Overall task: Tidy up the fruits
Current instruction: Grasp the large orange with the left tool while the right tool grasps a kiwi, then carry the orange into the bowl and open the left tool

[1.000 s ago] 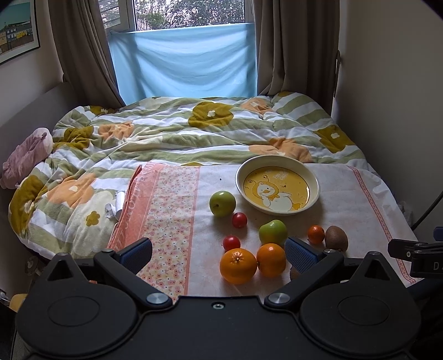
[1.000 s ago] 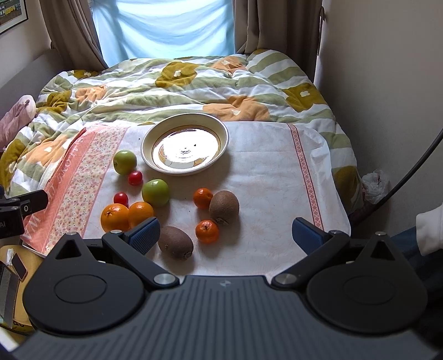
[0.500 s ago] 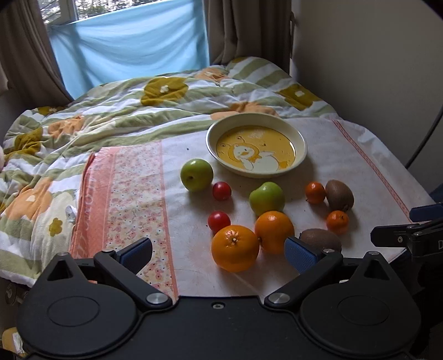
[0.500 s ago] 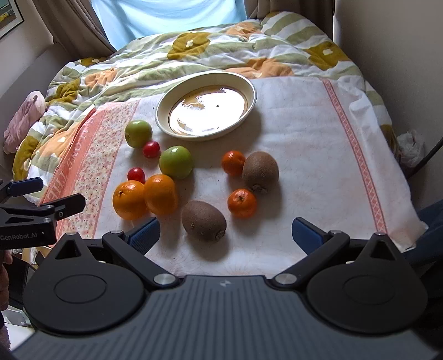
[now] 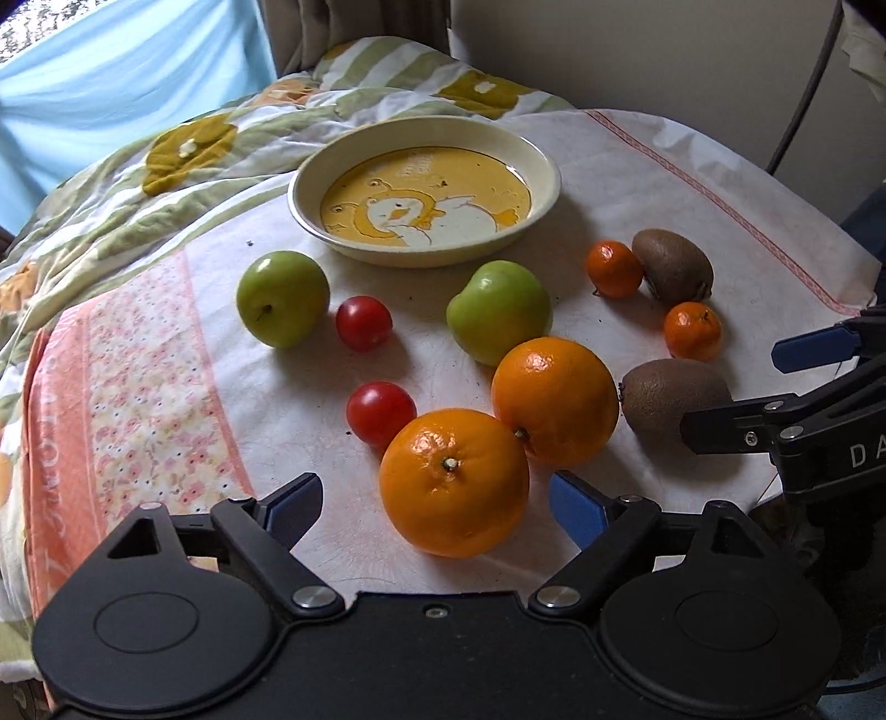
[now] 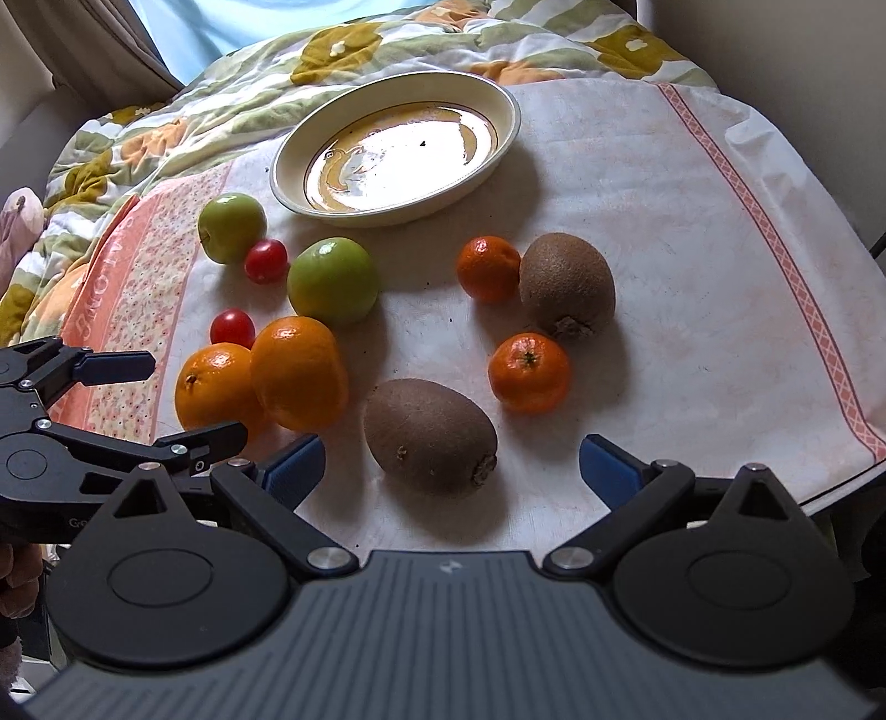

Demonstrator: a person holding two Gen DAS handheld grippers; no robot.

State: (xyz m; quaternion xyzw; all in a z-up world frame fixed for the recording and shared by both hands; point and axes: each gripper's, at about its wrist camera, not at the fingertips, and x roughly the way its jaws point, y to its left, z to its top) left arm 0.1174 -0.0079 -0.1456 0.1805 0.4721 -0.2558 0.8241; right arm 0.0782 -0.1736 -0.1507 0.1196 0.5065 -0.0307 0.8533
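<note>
Fruit lies on a white cloth (image 5: 637,183) in front of a cream plate (image 5: 425,191) with a yellow bear picture. There are two oranges (image 5: 454,482) (image 5: 555,400), two green apples (image 5: 283,299) (image 5: 498,313), two red tomatoes (image 5: 363,323) (image 5: 381,412), two tangerines (image 6: 529,373) (image 6: 488,268) and two kiwis (image 6: 431,435) (image 6: 567,291). My left gripper (image 5: 437,507) is open, its fingers either side of the near orange. My right gripper (image 6: 451,468) is open, the near kiwi between its fingers.
The cloth covers the end of a bed with a green, white and orange flowered quilt (image 5: 183,160). The cloth has a pink flowered band (image 5: 127,376) on the left. A wall (image 5: 664,50) stands on the right. The bed's edge is near, below both grippers.
Both grippers have moved forward and down toward the fruit. The near orange now sits between my left fingers and the near kiwi between my right fingers. No fruit has moved.
</note>
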